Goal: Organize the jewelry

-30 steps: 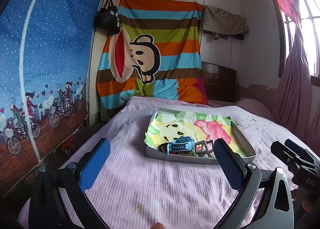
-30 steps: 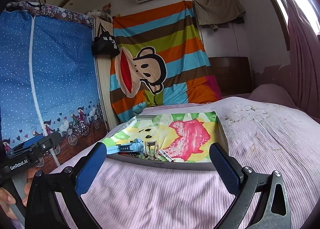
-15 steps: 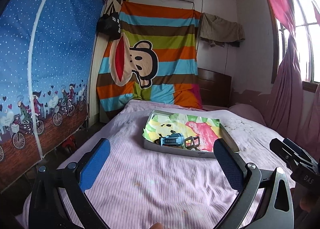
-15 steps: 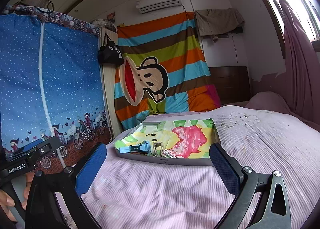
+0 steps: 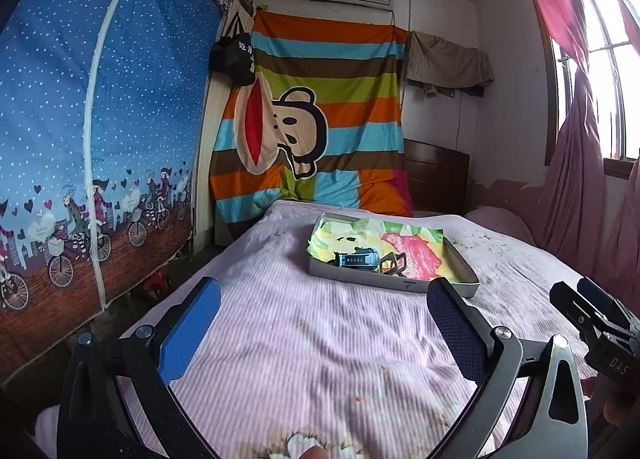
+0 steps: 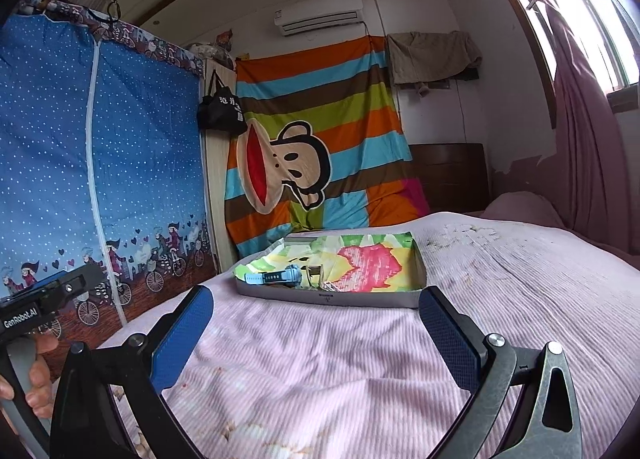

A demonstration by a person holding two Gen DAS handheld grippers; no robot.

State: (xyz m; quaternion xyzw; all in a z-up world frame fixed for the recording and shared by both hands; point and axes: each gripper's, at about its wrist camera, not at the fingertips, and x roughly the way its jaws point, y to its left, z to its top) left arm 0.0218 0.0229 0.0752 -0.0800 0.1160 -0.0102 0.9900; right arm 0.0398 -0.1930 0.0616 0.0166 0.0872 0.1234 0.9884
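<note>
1. Left wrist view: the left hand-held gripper (image 5: 322,325) is spread wide with nothing between its blue pads, and it hangs over the pink bedspread (image 5: 320,339) on the near side of the shallow grey tray (image 5: 360,279), well apart from it. Judging by that gap, it is only squared up on the tray, not committed to any piece.
2. Same view: the jewelry sits in the tray's near end, on the colourful cartoon sheet (image 5: 400,247) that lines it. One blue watch (image 5: 356,260) lies flat against the near wall; just right of it stands one dark, loop-shaped band (image 5: 394,262), whose kind is too small to tell. Keeping them in one walled tray probably stops small pieces sinking into the soft bed.
3. Right wrist view: the right hand-held gripper (image 6: 316,323) is likewise fully parted and empty, near the tray's near wall (image 6: 328,297). One watch (image 6: 276,277) shows, and right of it some small metallic pieces (image 6: 320,283) I cannot count.
4. Same view: a person's hand (image 6: 34,371) grips the other tool's handle, far left of the tray.
</note>
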